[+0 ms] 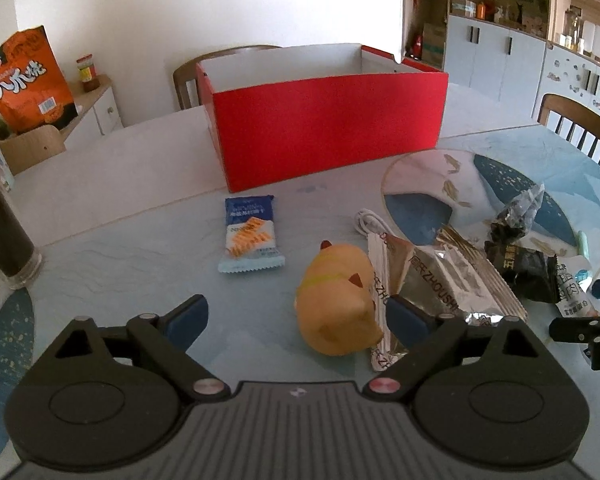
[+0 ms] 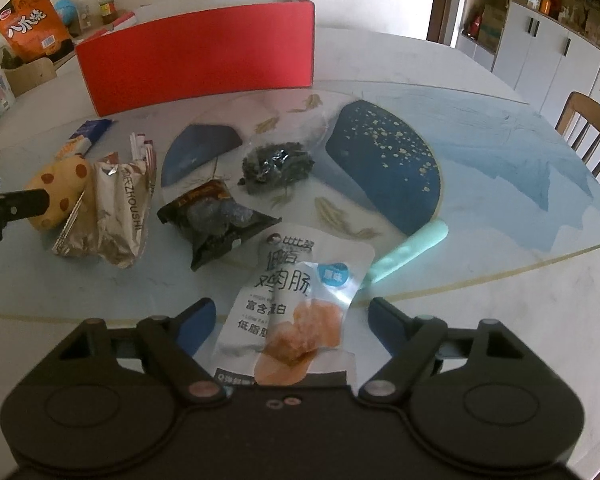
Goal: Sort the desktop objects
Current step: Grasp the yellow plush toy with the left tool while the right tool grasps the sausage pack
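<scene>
Table (image 2: 480, 220) clutter sits before the empty red box (image 1: 324, 120), largest thing there. Left tongs (image 1: 296, 316) gape wide around the yellow toy (image 1: 338, 304), touching nothing; closing could snag the foil wrapper (image 1: 440, 280) pressed beside it. Right tongs (image 2: 290, 320) gape wide over the white pouch (image 2: 296, 296), which may slide on the slick tabletop.

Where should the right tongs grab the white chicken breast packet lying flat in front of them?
Probably across its width, from above. The white chicken breast packet lies flat between the open right tongs, its long axis running away from them. Pinch its side edges mid-length; the mint green stick beside its far corner stays clear.
</scene>
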Available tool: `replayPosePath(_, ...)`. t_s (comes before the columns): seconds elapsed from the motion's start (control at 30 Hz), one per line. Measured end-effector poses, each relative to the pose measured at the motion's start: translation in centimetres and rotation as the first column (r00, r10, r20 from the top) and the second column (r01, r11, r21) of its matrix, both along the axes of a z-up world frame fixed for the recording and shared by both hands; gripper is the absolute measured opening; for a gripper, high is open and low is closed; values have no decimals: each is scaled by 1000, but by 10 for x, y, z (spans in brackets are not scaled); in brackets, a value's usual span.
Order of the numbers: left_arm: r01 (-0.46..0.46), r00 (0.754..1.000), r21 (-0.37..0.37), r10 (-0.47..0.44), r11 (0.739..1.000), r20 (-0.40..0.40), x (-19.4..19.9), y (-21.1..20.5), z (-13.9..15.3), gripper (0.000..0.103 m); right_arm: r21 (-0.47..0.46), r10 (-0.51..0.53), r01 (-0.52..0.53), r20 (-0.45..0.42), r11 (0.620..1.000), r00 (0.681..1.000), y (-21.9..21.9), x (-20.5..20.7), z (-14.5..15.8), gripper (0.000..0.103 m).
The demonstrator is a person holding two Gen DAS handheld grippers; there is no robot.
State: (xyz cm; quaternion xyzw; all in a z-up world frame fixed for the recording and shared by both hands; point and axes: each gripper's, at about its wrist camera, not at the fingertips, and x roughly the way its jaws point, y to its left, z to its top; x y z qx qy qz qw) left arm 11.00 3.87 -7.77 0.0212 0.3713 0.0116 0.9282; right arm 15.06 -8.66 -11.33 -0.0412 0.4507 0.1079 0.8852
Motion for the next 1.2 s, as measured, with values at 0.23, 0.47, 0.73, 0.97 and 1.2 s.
replayPosePath(0.23, -4, 999, -60, 2, 998, -38, 7, 3, -6, 85, -4, 7, -7, 8, 1000, 1000, 1, 0, 2, 73)
replayPosePath(0.47, -2, 999, -70, -1, 998, -49, 10, 1, -7, 69, -1, 9, -9, 11, 1000, 1000, 0, -1, 4, 60)
replayPosePath(0.73, 30, 998, -78, -33, 997, -44, 9, -4, -5, 49, -7, 20, -20, 22, 1000, 1000, 1, -2, 7, 51)
replayPosePath(0.97, 49, 998, -75, -52, 996, -43, 9, -7, -4, 44, -26, 35, -34, 33, 999, 999, 5, -3, 11, 46)
replayPosePath(1.2, 58, 997, -63, -61, 996, -48, 9, -8, -4, 44, -24, -8, 9, 36, 1000, 999, 1, 5, 9, 72)
